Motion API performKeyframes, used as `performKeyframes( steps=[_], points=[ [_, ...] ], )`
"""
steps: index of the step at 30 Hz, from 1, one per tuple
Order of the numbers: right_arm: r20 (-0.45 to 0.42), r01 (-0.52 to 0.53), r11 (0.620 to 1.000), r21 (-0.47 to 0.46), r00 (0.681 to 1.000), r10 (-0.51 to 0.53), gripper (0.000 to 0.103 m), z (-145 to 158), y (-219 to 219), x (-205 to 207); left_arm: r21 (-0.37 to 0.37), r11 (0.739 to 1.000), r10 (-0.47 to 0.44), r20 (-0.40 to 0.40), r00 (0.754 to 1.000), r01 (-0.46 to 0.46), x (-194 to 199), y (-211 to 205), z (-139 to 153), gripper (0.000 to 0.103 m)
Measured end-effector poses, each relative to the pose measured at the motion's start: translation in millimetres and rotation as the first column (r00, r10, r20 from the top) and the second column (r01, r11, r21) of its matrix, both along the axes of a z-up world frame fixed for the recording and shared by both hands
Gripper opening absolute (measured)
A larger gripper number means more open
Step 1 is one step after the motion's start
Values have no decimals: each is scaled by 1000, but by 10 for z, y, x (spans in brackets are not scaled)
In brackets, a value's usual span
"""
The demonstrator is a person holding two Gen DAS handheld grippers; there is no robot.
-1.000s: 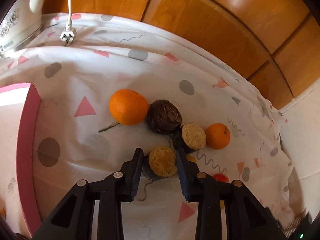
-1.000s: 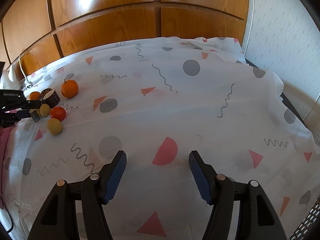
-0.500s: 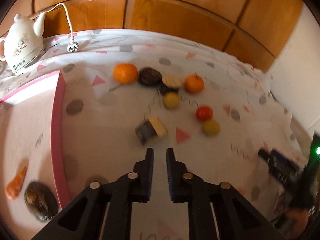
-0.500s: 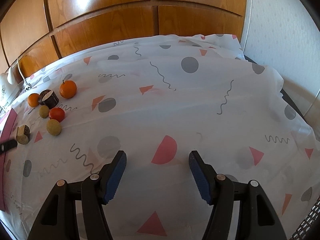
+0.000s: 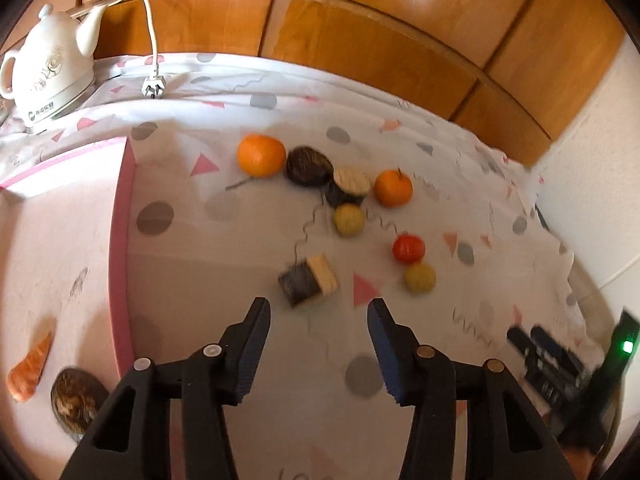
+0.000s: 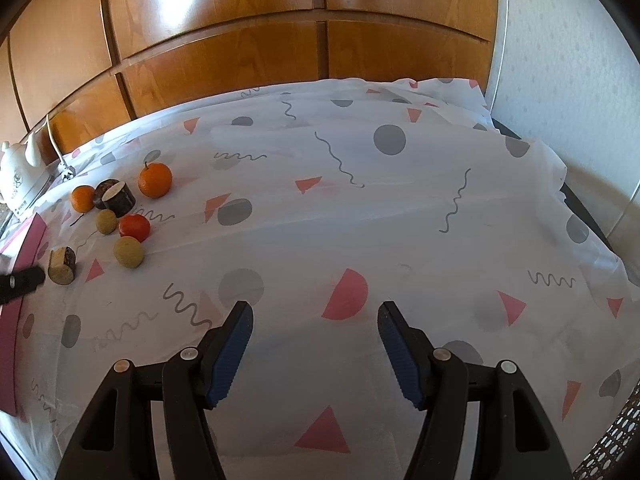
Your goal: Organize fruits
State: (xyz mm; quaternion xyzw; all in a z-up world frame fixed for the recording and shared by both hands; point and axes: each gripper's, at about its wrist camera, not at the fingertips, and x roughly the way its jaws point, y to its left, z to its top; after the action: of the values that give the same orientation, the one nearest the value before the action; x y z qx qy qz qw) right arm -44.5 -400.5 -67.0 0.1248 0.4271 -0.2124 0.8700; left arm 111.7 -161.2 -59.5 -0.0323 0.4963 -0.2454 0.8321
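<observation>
the dark, bark-skinned cylinder with a pale cut face (image 5: 309, 285) lies on its side on the white cloth with pink triangles and grey dots (image 5: 248, 248), just beyond the left gripper (image 5: 318, 312) and apart from the other fruit. the left gripper's jaws have just been opening and now stand partly apart with nothing between them; the cylinder sits ahead of the fingertips, untouched. farther off lies a loose cluster: a large orange (image 5: 261, 155), a dark brown round fruit (image 5: 309, 165) touching it, a second bark-skinned cylinder (image 5: 349, 186), a small orange with a stem (image 5: 393, 188), a yellow-green ball (image 5: 349, 220), a red tomato-like fruit (image 5: 408, 249) and another yellow-green ball (image 5: 419, 278). to the left stands a pink-rimmed tray (image 5: 120, 240). the right gripper (image 6: 316, 320) hovers well to the right, jaws about half open and empty.
</observation>
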Motion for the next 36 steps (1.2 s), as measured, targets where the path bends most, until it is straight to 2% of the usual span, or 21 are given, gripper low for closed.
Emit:
performKeyframes(
  steps=[6, 8, 9, 11, 21, 24, 30, 36],
  points=[
    [-6, 0, 1000, 7, 1000, 0, 66, -23, -22, 2, 62, 998, 24, -41, 999, -22, 261, -183, -187, 53],
    [-9, 1, 1000, 8, 1000, -1, 66, -35, -29, 3, 108, 994, 31, -20, 999, -28, 258, -203, -281, 39],
    [-11, 3, 1000, 11, 1000, -3, 66, -46, -36, 4, 105, 994, 28, 0, 1000, -28, 232, -191, -272, 39],
    [-13, 4, 1000, 10, 1000, -4, 66, -59, -42, 4, 77, 997, 26, -9, 1000, -26, 176, -141, -254, 39],
    [-25, 5, 1000, 24, 1000, -5, 66, -112, -29, 44, 47, 999, 15, 67, 998, -18, -254, 163, 52, 39],
    [-30, -13, 1000, 20, 999, 13, 66, -116, 23, 76, 13, 999, 45, 53, 998, -46, -329, 341, 120, 39],
    [-39, -32, 999, 29, 999, 33, 66, -110, 84, 120, -19, 994, 111, 78, 991, -110, -417, 687, 257, 39],
    [-56, -67, 998, 11, 996, 67, 66, -109, 170, 203, -38, 971, 238, 79, 968, -236, -460, 1230, 316, 39]
  ],
)
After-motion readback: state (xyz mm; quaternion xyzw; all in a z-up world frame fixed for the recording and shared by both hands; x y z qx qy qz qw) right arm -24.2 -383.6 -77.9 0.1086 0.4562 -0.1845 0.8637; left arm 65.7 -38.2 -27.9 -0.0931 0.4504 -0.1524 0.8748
